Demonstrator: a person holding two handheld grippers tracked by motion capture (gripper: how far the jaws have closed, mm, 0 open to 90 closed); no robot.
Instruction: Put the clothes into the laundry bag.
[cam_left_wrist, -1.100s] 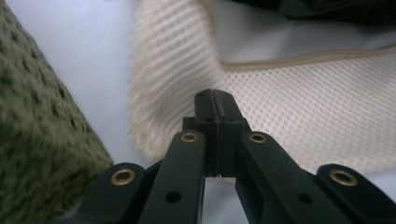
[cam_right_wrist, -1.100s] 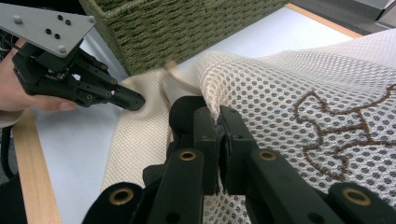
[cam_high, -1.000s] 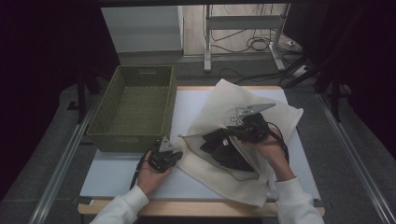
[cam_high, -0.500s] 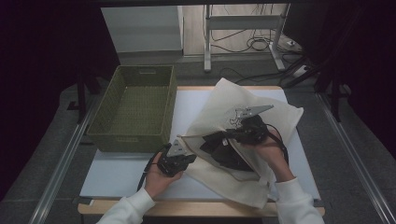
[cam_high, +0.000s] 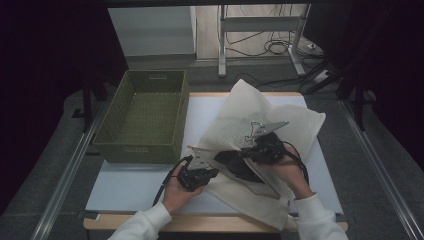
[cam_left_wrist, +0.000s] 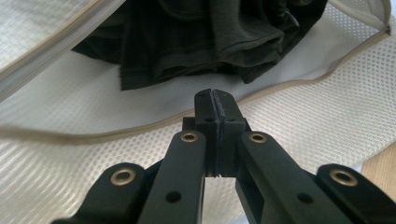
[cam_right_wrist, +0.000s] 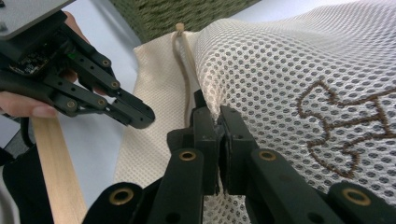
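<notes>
A cream mesh bag (cam_high: 300, 125) with brown stitched lettering lies on the white table (cam_high: 135, 182). Its mouth faces left, and a dark folded garment (cam_high: 240, 167) lies inside. My right gripper (cam_high: 246, 152) is shut on the upper hem of the bag (cam_right_wrist: 280, 74) and holds that flap raised. In the right gripper view the mesh is pinched between the jaws (cam_right_wrist: 218, 119). My left gripper (cam_high: 216, 173) is shut and empty, level with the bag's mouth. In the left gripper view its tip (cam_left_wrist: 215, 100) hovers over the lower hem, pointing at the garment (cam_left_wrist: 196, 42).
A green woven basket (cam_high: 145, 115) stands empty at the table's back left. The table's wooden front edge (cam_high: 200, 225) runs just ahead of the person's white sleeves. Beyond the table are a metal stand and floor cables (cam_high: 270, 47).
My left gripper has slid right along the table to the bag's mouth. The right gripper has kept its hold on the raised flap without moving.
</notes>
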